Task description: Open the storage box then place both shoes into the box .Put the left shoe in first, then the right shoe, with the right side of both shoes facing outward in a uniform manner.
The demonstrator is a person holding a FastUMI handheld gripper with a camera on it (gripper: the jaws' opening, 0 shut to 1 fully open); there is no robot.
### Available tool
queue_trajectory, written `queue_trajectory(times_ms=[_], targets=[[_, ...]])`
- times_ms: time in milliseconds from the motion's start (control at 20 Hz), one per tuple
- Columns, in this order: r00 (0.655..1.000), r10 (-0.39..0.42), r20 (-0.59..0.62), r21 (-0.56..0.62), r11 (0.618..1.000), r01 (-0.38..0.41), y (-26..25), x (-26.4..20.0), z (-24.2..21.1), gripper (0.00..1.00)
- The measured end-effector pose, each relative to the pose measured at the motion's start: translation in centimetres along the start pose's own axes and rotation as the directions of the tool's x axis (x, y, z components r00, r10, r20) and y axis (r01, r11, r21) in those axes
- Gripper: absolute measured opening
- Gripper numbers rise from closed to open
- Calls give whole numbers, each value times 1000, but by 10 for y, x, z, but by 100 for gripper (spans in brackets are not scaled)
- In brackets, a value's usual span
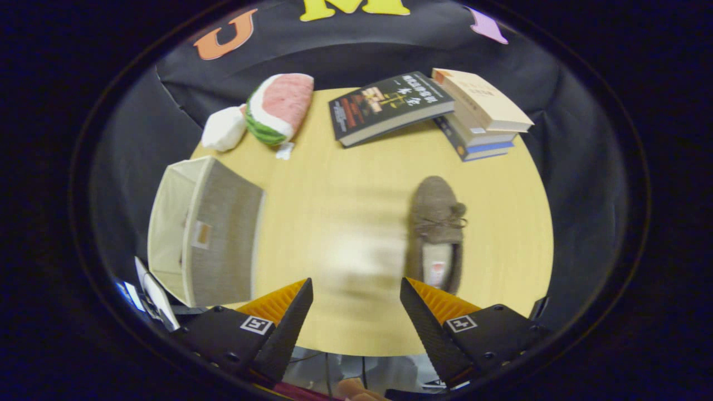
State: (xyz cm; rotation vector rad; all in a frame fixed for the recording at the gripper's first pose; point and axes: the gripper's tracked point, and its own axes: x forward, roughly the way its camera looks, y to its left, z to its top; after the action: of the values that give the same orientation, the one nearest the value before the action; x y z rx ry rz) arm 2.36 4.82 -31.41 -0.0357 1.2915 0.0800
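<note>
Tongs (356,289) spread wide, empty; shoe (436,231) heel partly hidden behind right finger; box (203,253) interior unseen.

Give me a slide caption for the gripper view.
Open fingers hover over the table, brown shoe just ahead, fabric storage box lying alongside.

Pretty even light from above, soft glare patch on the table (356,184) w/ some motion blur there. Fisheye bends the edges, gripper (356,289) fingers wide apart.
</note>
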Motion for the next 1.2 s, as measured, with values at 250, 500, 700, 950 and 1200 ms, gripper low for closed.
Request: queue_trajectory(times_ms=[250, 500, 700, 950, 1200], targets=[[995, -101, -28, 45, 994, 102, -93, 30, 4, 97], [994, -66, -89, 103, 992, 75, -130, 65, 2, 97], [997, -40, -64, 47, 998, 43, -132, 81, 11, 97], [996, -42, -73, -13, 999, 41, -128, 113, 11, 79], [998, 30, -47, -43, 999, -32, -105, 118, 14, 34]])
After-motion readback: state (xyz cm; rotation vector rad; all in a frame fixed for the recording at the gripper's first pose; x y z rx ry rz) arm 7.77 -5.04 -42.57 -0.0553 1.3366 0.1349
